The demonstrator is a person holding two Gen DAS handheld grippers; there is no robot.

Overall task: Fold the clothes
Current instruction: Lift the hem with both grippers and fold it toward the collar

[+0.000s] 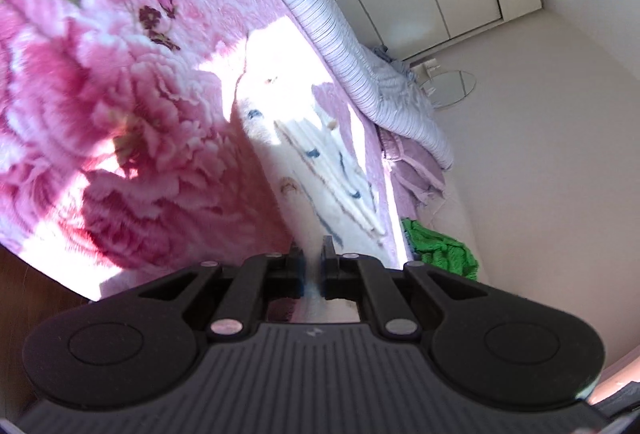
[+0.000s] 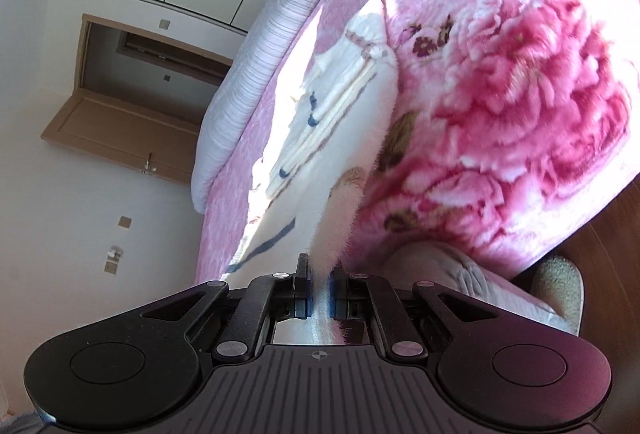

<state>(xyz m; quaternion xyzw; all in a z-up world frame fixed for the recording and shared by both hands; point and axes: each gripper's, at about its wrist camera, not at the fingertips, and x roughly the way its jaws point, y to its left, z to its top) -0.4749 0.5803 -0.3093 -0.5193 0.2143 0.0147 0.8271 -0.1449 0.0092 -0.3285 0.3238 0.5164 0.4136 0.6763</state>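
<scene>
Black left tongs [image 1: 311, 254] sat clamped on the near edge of a white fluffy garment [image 1: 308, 154]; the right tongs [image 2: 320, 274] pinched another part of its near edge [image 2: 340, 138], jaws almost together on the cloth. Beyond both tongs spread a pink floral blanket [image 1: 120, 114] over the bed, the garment stretching away across it. Past the garment lay a striped quilt roll [image 1: 320, 22]. Right of the left tongs, a green cloth [image 1: 444, 250] lay crumpled at the bed's edge.
</scene>
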